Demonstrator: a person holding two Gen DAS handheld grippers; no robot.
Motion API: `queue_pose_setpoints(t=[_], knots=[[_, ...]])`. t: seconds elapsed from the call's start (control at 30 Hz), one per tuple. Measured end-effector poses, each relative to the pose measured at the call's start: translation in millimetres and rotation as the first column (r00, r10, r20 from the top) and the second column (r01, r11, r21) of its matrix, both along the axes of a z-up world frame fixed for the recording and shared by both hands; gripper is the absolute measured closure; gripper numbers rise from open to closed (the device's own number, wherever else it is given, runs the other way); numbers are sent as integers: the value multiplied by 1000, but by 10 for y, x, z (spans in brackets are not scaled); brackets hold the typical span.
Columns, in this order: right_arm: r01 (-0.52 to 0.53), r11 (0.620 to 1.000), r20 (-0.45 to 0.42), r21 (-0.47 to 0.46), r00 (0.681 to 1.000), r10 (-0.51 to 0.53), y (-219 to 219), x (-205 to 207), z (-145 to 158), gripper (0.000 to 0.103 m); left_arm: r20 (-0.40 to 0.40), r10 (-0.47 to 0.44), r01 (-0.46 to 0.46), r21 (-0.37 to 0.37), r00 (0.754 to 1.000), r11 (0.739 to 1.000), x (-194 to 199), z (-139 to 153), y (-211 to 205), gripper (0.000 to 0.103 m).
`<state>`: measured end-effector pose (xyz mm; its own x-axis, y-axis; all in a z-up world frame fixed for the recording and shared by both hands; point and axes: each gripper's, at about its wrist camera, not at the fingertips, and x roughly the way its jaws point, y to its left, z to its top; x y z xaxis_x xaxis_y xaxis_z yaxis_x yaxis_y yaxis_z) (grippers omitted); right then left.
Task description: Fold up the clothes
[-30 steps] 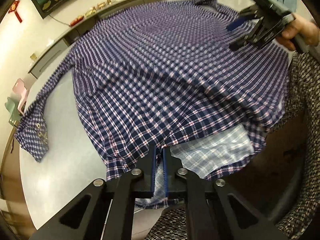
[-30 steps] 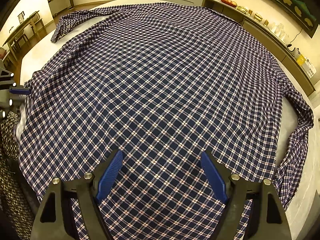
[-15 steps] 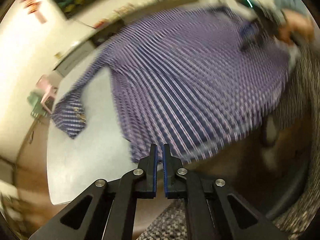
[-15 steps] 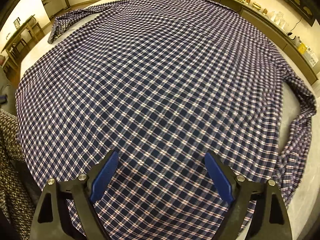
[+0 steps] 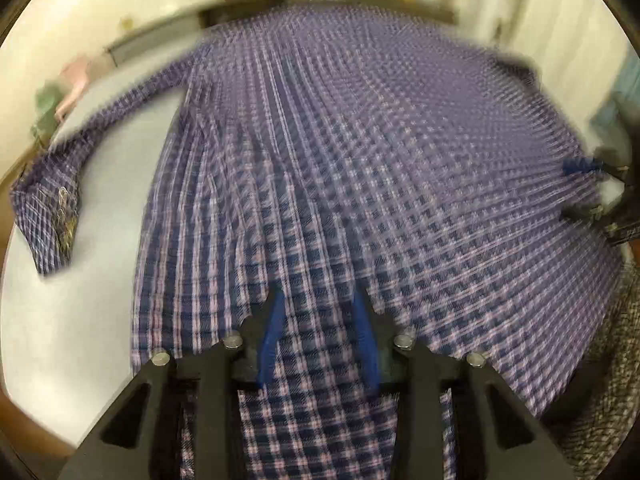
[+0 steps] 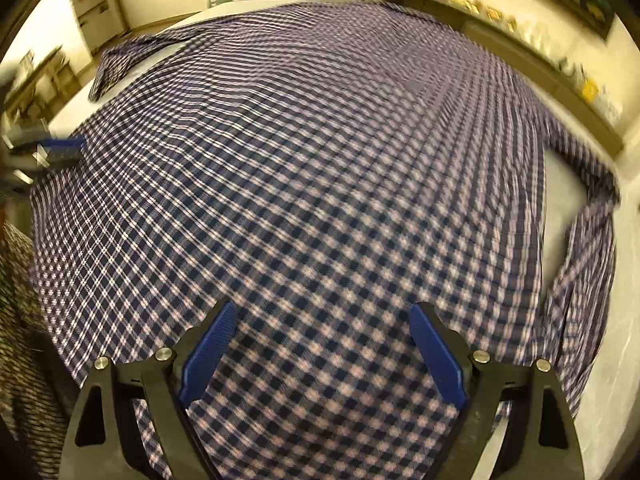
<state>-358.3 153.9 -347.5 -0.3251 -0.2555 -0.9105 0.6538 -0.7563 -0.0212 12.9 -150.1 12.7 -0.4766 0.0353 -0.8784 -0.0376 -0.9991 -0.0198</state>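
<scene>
A navy, white and pink checked shirt (image 5: 360, 168) (image 6: 320, 168) lies spread flat over a round white table (image 5: 100, 288), both sleeves stretched outward. My left gripper (image 5: 320, 304) hovers open over the shirt's near hem, nothing between its blue pads. My right gripper (image 6: 322, 312) is wide open above the hem on the other side, also empty. Each gripper shows in the other's view: the right gripper (image 5: 592, 192) at the far right edge, the left gripper (image 6: 56, 152) at the left edge. The left wrist view is motion-blurred.
One sleeve cuff (image 5: 48, 224) lies on bare table at the left; the other sleeve (image 6: 580, 260) curls along the table's right rim. A counter with small items (image 6: 540, 44) runs along the wall behind. A person's patterned clothing (image 6: 20, 320) is at the near edge.
My left gripper let go of the shirt hem, opened, and swung over the shirt. The lifted hem dropped and now lies flat. The right gripper stayed open and shifted slightly.
</scene>
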Motion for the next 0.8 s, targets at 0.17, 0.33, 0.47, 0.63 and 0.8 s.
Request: queue_pose_setpoints(t=[0.17,0.33,0.47,0.63,0.8], knots=[[59,998,-32,-26,998,-60,541,-269,319,14,-4,126,-126,46,992,991,-62,-401,-294,65],[566,817,-101,-113,811,-576,2080,-876,795,14,-90,97,-88,97,991,991,-266,-536,-132,65],[602,798,-14,-33,798,-602,2329,-1113,513,16,-172,2,18,119,985,993,-509,-409,244,65],[561,822,41,-95,827,-560,2246,-1228,595,100,-314,-261,311,122,913,942,-699,-171,1190,47],[562,701,191,-438,821,-538,2495,-1055,1070,100,-345,-525,521,-113,778,846,-773,-506,2404,43]])
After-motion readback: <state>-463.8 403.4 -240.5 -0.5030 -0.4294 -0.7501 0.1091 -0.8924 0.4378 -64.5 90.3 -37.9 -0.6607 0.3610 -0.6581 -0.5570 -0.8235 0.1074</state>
